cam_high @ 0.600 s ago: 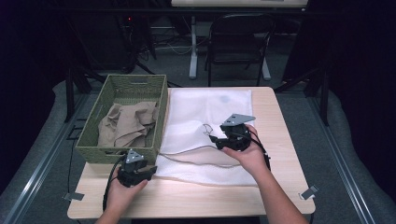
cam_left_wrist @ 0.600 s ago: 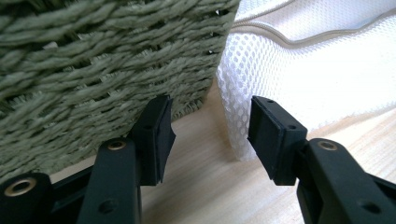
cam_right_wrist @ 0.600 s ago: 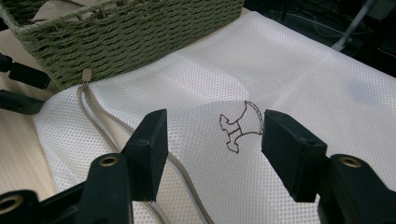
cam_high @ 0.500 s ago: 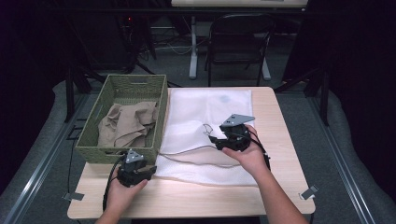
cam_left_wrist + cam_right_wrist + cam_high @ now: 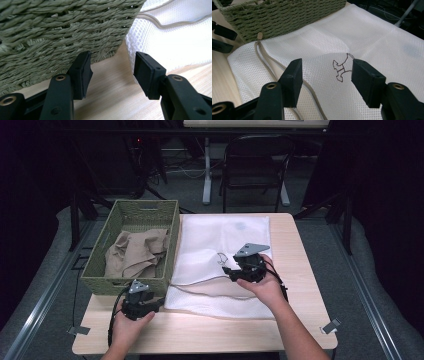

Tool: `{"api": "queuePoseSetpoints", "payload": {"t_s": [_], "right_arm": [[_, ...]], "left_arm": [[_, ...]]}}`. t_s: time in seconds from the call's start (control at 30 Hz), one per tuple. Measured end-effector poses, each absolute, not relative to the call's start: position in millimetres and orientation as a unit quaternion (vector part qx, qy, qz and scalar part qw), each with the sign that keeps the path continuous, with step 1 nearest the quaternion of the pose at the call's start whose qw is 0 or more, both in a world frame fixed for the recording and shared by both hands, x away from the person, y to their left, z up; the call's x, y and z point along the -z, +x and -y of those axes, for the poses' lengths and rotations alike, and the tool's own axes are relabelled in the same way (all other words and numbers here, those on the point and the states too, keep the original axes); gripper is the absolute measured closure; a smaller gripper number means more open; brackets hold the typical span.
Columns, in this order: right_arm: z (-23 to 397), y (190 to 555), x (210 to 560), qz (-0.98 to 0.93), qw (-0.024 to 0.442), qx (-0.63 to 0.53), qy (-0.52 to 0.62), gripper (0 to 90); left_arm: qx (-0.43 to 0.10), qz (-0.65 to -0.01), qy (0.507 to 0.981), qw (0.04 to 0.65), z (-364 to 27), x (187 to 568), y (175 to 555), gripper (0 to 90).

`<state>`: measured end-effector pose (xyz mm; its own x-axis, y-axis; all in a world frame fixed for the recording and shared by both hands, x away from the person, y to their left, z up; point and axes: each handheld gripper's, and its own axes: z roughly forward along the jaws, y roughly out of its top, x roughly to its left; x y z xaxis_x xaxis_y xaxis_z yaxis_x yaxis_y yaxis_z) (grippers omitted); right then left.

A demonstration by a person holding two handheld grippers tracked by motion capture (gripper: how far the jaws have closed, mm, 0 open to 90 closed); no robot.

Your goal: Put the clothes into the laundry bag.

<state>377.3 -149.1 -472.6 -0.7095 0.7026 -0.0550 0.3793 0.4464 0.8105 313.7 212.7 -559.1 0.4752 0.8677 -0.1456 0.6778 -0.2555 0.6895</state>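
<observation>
A white mesh bag [image 5: 225,235] lies flat on the wooden table [image 5: 295,250], with a beige zip edge [image 5: 269,65] and a small dark stitched mark [image 5: 342,67]. To its left stands a green woven basket [image 5: 125,285] holding a crumpled beige cloth [image 5: 132,252]. My right gripper [image 5: 228,270] hovers over the bag's middle. It is open [image 5: 325,75], with the stitched mark showing between its jaws and nothing gripped. My left gripper [image 5: 158,303] sits low by the basket's near right corner, open [image 5: 112,72]. The basket wall [image 5: 62,32] is to its left and the bag's corner [image 5: 175,42] to its right.
A dark folding chair [image 5: 255,165] and a table leg stand behind the far edge. Bare wood runs along the near edge [image 5: 225,330] and the right side. Grey tape tabs [image 5: 330,326] mark the near corners. The floor around is dark.
</observation>
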Motion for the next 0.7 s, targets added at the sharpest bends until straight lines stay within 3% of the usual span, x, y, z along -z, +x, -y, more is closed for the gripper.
{"api": "queuePoseSetpoints", "payload": {"t_s": [0.23, 0.4, 0.7], "right_arm": [[146.6, 379.0, 478.8, -0.834, 0.195, -0.401, 0.325, 43.4], [147.9, 379.9, 478.1, -0.834, 0.193, -0.4, 0.328, 43.6], [151.8, 381.3, 477.5, -0.832, 0.192, -0.401, 0.333, 42.7]], "left_arm": [[-0.14, -0.481, 0.775, 0.384, -212.5, 546.1, 307.3, 46.9], [-0.145, -0.47, 0.778, 0.391, -210.7, 523.4, 298.2, 52.1], [-0.151, -0.481, 0.771, 0.389, -213.8, 495.8, 302.1, 43.6]]}}
